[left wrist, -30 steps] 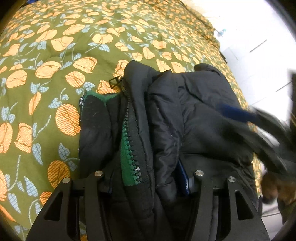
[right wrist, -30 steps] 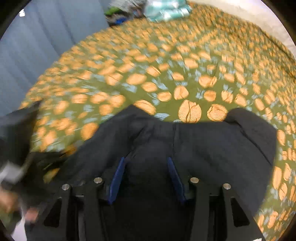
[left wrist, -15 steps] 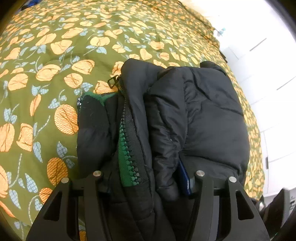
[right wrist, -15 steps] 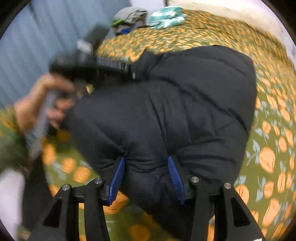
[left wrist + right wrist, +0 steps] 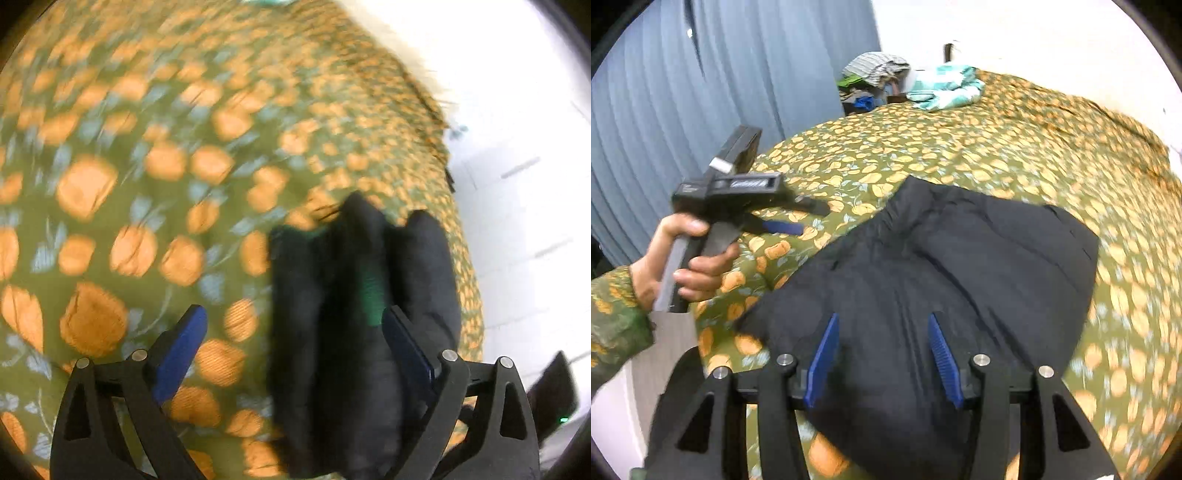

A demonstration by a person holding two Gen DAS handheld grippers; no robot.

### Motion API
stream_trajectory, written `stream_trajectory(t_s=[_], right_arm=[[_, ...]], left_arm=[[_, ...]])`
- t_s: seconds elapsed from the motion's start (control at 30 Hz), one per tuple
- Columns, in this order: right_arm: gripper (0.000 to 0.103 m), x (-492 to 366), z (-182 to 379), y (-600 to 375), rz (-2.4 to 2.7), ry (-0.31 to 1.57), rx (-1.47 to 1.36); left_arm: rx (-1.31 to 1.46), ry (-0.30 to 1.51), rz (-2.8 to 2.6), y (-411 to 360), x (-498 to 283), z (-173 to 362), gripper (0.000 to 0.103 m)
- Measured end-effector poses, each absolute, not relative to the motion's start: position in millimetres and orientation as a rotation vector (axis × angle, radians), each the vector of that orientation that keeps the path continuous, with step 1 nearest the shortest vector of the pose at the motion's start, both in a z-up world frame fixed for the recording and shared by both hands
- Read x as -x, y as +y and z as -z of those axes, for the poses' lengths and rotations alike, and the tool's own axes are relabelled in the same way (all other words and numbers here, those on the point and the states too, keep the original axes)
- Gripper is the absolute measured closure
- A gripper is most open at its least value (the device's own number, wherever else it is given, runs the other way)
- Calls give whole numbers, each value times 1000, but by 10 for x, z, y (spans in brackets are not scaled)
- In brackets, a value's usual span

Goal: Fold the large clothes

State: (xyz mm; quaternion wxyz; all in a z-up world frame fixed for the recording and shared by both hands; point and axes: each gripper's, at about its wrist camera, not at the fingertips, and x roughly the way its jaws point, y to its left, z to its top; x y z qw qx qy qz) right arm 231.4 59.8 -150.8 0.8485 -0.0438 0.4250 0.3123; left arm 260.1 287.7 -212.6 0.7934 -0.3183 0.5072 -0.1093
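Note:
A black puffer jacket [image 5: 960, 258] with a green zipper lining [image 5: 371, 295] lies bunched on the bed. My right gripper [image 5: 882, 354] has both blue pads pressed into a thick fold at the jacket's near edge, though its jaws are easing open. My left gripper [image 5: 295, 314] is opening wide. Its left pad [image 5: 181, 347] hangs over bare bedspread, and the jacket sits just inside its right finger, not pinched. In the right wrist view a hand holds the left gripper [image 5: 803, 216] over the bedspread, left of the jacket. The left wrist view is blurred.
A green bedspread [image 5: 1015, 147] with orange flowers covers the whole bed. A teal and white cloth [image 5: 942, 88] and a pile of clothes [image 5: 871, 81] lie at the far corner. A blue curtain [image 5: 701, 92] hangs on the left, and a white tiled floor [image 5: 524, 221] runs along the bed's right edge.
The left gripper has let go of the jacket, spread wide and swung away to the left. The right gripper keeps its hold, and the jacket now lies lower and flatter on the bed.

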Motion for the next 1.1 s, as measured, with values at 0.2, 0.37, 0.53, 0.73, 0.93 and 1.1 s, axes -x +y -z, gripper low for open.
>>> stream_trajectory(t_s=[0.2,0.37,0.53,0.73,0.93,1.1], right_arm=[[50,-2294,1907,651,-656,936,83],[50,-2325,1862,706,-660,958,118],[50,-2277,1885,726,-649,961,136],[50,-2251,1901,737,-641,961,151],[50,-2285,1946,799,-606,956,187],[52,-2235,1751,518,-631,974,53]], left_arm=[[836,1124,427,2724,-2577,2588,8],[955,1069,572,2662,-2685,2707,7],[867,1094,661,2447,-2798,2672,3],[703,1127,706,2142,-2963,2469,1],[333,1294,598,1534,-3288,2504,0],[386,1311,598,1615,-3353,2591,0]])
